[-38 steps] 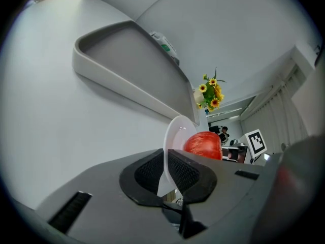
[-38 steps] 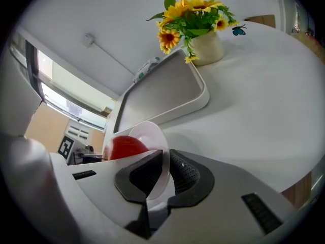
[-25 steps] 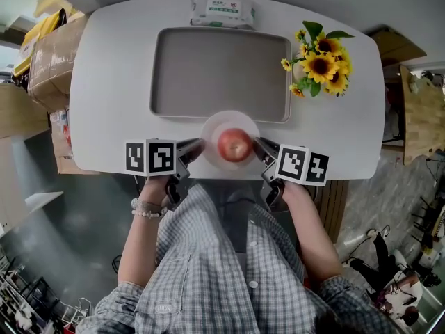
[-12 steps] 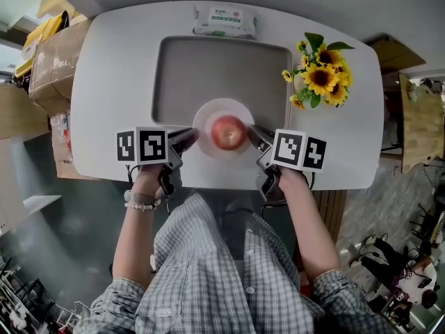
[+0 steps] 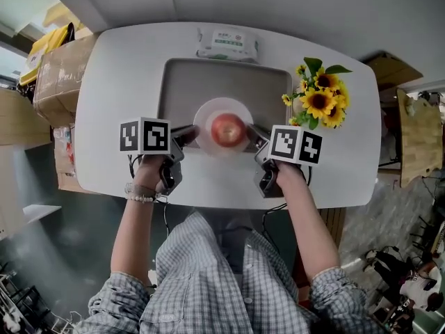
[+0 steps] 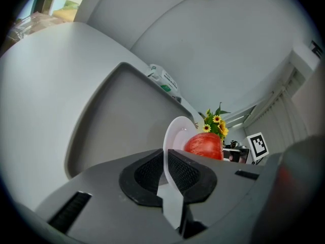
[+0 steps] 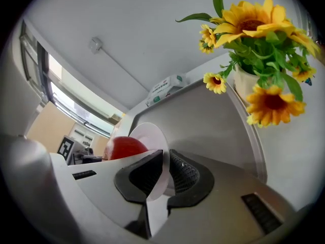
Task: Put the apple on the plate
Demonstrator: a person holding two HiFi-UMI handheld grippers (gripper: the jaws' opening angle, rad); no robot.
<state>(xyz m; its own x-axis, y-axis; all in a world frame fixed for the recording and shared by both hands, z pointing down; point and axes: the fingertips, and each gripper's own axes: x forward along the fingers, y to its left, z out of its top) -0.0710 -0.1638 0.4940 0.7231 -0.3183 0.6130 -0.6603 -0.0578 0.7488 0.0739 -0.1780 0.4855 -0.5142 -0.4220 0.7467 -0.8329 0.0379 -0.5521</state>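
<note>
Your left tongs point(image 5: 188, 133) and right tongs point(image 5: 252, 133) each clamp the white plate point(image 5: 208, 114) rim, red apple point(image 5: 228, 129) on it, over the grey tray point(image 5: 182, 82).

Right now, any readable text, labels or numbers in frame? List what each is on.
Tissue pack: green print on white, too blurred to read.
Cube on the left gripper and cube on the right gripper: black-and-white square patterns, no letters or digits.
Plate and apple: no print.
Nothing legible anywhere.
</note>
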